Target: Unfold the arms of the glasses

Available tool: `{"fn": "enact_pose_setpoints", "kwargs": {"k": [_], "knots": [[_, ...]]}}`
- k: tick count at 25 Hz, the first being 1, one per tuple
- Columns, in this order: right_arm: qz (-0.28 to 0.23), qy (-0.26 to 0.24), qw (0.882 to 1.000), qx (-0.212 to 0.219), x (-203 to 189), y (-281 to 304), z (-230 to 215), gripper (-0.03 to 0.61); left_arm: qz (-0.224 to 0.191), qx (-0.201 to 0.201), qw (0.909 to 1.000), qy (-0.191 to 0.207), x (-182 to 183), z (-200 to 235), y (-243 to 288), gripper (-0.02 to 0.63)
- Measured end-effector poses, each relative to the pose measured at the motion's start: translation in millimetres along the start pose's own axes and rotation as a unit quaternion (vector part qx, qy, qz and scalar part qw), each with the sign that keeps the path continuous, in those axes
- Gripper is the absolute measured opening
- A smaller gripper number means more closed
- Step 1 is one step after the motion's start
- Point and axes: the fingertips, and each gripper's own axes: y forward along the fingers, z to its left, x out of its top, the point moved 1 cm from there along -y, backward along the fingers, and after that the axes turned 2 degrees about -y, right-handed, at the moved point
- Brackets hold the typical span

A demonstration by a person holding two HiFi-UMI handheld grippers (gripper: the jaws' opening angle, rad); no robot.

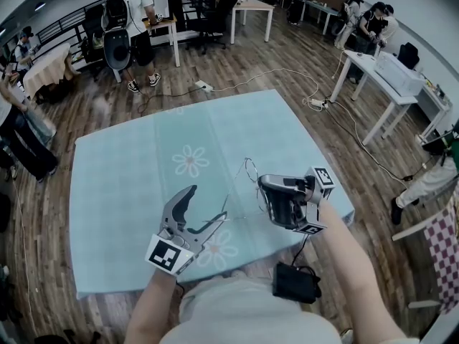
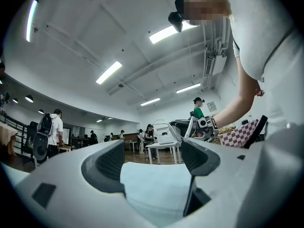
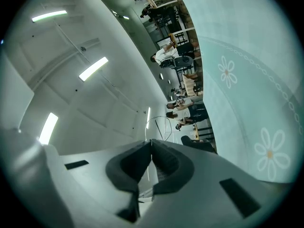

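Thin wire-framed glasses [image 1: 244, 169] hang above the teal flowered tablecloth [image 1: 129, 185], pinched in my right gripper [image 1: 262, 190], which is shut on the frame. One round lens ring pokes out past the shut jaws in the right gripper view [image 3: 158, 118]. My left gripper [image 1: 209, 203] sits just left of the glasses, open, with nothing between its fingers. A fine wire of the glasses reaches down toward its upper finger; I cannot tell whether they touch. From the left gripper view, the glasses [image 2: 172, 128] and the right gripper [image 2: 205, 127] lie straight ahead beyond the open left gripper [image 2: 152, 158].
The table's near edge [image 1: 215, 282] is close to my body. White tables [image 1: 373, 70] stand to the right and at the back. Cables [image 1: 315, 102] trail over the wood floor. Several people [image 1: 133, 20] stand around the room.
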Motion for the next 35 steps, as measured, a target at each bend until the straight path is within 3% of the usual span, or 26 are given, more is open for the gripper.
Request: {"fn": "enact_pose_setpoints", "kwargs": {"k": [8,17,29,35], "knots": [[0.034,-0.001,0.999,0.024,-10.8,-4.1,6.4,0.012,-0.004,-0.015,0.9999,0.005,4.0,3.1,-5.1,0.367],[0.049,0.001,0.999,0.021,-17.5,-13.5,6.6,0.012,0.001,-0.03,0.9996,0.002,7.5,9.4,-11.3,0.365],[0.056,-0.008,0.998,-0.003,-21.2,-17.3,-1.3,0.012,0.008,0.002,0.9999,0.007,5.2,37.3,-17.1,0.365],[0.074,-0.017,0.996,-0.043,-28.5,-22.3,-14.1,0.012,0.025,0.026,0.9992,0.018,0.6,44.1,-9.8,0.365]]}}
